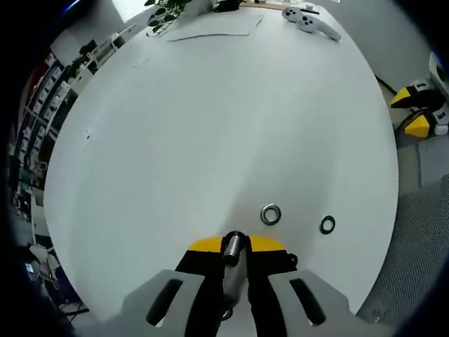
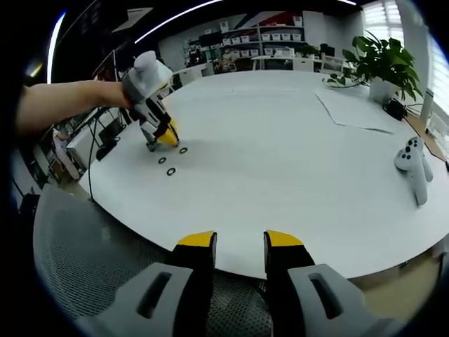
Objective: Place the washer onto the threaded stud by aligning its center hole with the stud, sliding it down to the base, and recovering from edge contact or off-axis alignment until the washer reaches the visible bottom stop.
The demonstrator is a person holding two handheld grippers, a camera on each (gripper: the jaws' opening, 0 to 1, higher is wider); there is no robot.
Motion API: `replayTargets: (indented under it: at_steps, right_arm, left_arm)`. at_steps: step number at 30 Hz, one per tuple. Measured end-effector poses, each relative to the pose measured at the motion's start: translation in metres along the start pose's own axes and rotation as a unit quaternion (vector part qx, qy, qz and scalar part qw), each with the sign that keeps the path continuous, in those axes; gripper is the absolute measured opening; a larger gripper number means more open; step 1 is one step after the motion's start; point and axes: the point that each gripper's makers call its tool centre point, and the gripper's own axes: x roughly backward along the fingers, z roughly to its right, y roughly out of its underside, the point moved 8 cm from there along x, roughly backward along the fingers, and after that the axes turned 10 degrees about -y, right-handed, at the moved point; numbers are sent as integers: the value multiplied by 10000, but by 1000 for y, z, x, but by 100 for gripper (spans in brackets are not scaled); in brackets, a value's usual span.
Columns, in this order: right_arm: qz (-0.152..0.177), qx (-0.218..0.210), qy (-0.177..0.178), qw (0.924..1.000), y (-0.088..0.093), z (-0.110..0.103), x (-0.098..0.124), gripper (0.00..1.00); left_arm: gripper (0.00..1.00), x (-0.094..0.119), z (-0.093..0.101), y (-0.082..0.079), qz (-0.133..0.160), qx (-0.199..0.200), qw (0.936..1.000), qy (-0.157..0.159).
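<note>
While left gripper (image 1: 235, 261) clamps stud (image 1: 232, 247), washers (image 1: 271, 214) lie near table edge (image 1: 382, 232)

The room is brightly and evenly lit from above, and long ceiling light strips (image 2: 175, 20) glow across the upper left of the right gripper view. The white table (image 1: 210, 126) takes a soft, pale sheen near the middle of the left gripper view, with only faint shadows. Both views bend strongly toward their edges, where shelves (image 2: 273, 35) and floor curve and go soft.
</note>
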Motion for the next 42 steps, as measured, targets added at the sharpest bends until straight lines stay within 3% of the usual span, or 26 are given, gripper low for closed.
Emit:
replayTargets:
  at_steps: [10,26,35,42]
  right_arm:
    - [10,-9,12,10000,0,0,0,29]
    - [-24,-27,24,10000,0,0,0,30]
    - [-18,-40,32,10000,1,0,0,30]
    - [-9,-64,48,10000,1,0,0,30]
  left_arm:
    - [9,3,-1,3,53,34,10000,-13]
    - [11,46,-8,15,596,360,9973,-222]
    - [11,72,3,23,1091,607,9913,-428]
    - [6,77,23,30,1185,551,9906,-415]
